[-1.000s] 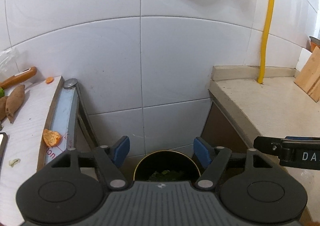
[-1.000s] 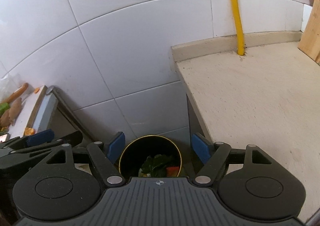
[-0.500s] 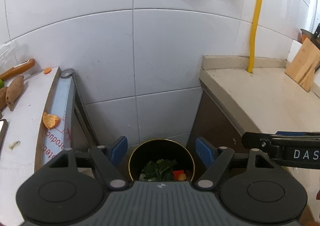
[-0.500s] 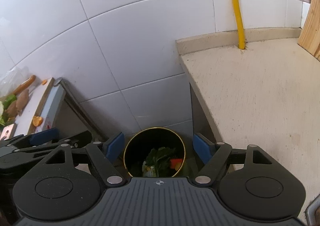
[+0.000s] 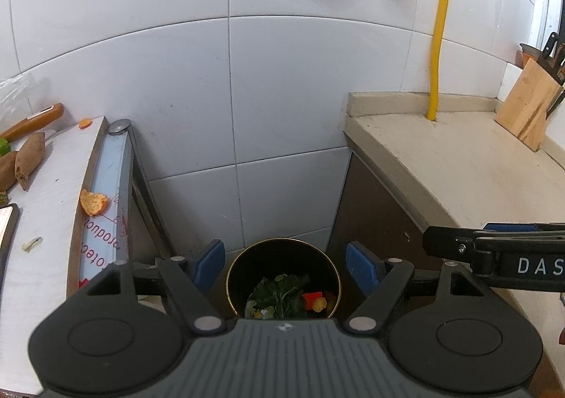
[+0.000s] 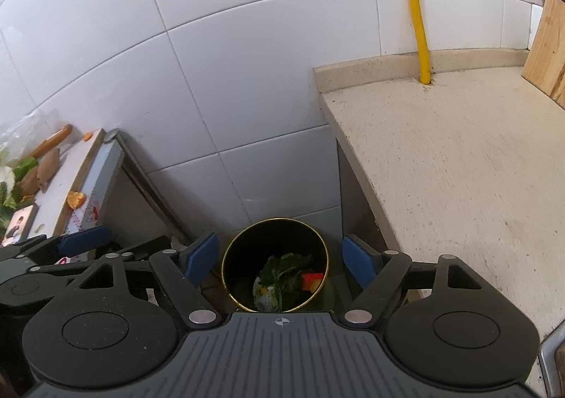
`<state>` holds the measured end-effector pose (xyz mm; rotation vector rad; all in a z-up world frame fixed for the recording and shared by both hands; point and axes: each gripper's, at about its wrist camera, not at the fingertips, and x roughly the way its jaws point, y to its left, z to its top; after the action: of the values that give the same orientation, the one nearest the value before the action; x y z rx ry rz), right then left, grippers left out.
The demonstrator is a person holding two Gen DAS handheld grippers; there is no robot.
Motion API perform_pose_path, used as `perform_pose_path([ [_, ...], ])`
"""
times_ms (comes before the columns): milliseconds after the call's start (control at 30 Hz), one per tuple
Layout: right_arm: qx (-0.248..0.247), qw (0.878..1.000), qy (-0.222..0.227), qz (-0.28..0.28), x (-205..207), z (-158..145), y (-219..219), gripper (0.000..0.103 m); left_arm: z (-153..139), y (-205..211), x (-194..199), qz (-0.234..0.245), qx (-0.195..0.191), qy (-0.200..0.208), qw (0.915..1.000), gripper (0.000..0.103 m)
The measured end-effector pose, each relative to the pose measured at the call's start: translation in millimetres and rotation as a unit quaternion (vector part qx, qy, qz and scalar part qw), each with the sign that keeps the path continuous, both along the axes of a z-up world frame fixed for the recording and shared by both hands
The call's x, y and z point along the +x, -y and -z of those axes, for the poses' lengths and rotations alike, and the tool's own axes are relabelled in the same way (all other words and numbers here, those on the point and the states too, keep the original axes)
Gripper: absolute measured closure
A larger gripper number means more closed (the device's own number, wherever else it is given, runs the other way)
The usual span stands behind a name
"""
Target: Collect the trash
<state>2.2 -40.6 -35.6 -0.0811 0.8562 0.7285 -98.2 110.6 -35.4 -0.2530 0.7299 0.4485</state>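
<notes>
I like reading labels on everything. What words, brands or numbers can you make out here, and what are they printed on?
"DAS": white letters on the right gripper, cut off by the picture's edge.
"roduc" and "otec": partial red print, turned sideways, on the blue film along the table's edge.
Nothing else readable.

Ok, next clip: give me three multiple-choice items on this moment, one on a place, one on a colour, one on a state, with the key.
1. Where does the trash bin stand?
A. On the beige counter
B. On the floor, in the gap between the white table and the counter
C. On the white table

2. What colour is the pipe running down the tiled wall?
A. Yellow
B. Green
C. Red

3. How do the left tongs and right tongs stand?
A. Both shut on peel
B. Left shut on a leaf, right open
C. Both open, with nothing between the pads

Key: 1 B, the bin sits low between the white table and the counter. 2 A, it is plainly yellow. 3 C, each pair of blue pads stands apart with only the bin seen beyond.
</notes>
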Motion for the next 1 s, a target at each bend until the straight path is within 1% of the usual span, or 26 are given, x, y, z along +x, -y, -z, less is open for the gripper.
perform_pose_path([
  [433,-0.002,1.000,0.003,0.001,-6,-1,-2,0.020,3,-1,-2,0.002,-0.009,-0.004,0.9999,0.031],
  [1000,-0.001,1.000,0.001,0.001,-13,0,5,0.019,4,4,-11,0.006,-0.009,-0.006,0.9999,0.029],
])
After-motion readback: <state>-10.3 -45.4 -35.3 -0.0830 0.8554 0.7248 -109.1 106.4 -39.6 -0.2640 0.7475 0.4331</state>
